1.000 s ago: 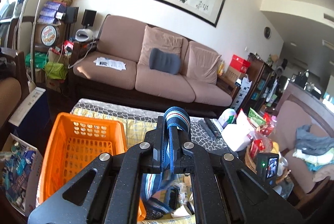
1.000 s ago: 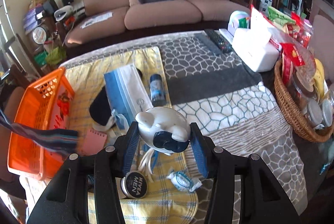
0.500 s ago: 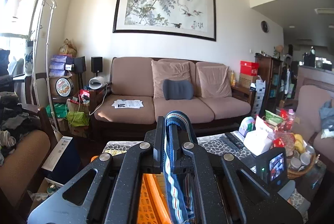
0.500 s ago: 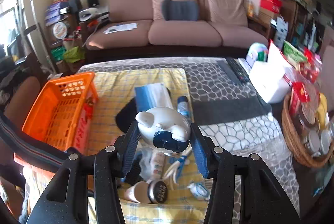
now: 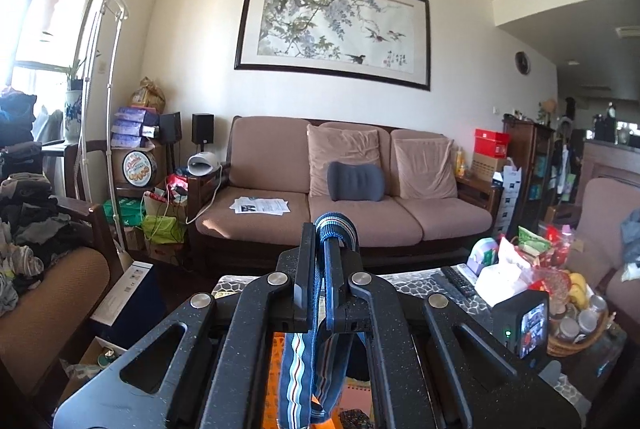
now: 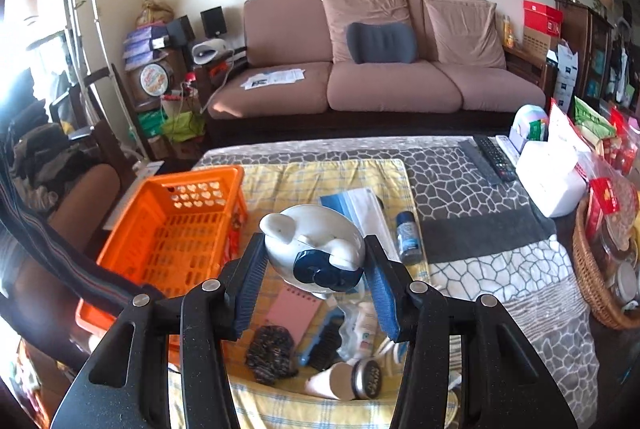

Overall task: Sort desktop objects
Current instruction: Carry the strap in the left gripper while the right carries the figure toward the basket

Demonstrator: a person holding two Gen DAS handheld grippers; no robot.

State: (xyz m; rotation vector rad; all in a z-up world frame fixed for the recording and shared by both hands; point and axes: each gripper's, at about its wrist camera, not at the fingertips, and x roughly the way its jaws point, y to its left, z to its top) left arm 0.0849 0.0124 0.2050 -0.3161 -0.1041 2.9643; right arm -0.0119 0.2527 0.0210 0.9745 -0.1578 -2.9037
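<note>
- Hovering above the cluttered table (image 6: pixel 480 189), the right tongs (image 6: pixel 316 265) pinch a white-and-blue figurine (image 6: pixel 314 247).
- The left tongs (image 5: pixel 320 269), pressed together, grip a striped strap (image 5: pixel 310 369).
- Best handling: carry both left over the orange basket (image 6: pixel 172 229), lower, then release.

We are viewing the left gripper (image 5: pixel 320 261) pinching a blue striped strap (image 5: pixel 308 369), which is looping over one fingertip and hanging down below. Behind it, a brown sofa (image 5: pixel 344 205) is standing under a framed painting (image 5: pixel 334 29). A small camera screen (image 5: pixel 530 329) is glowing at right.
</note>
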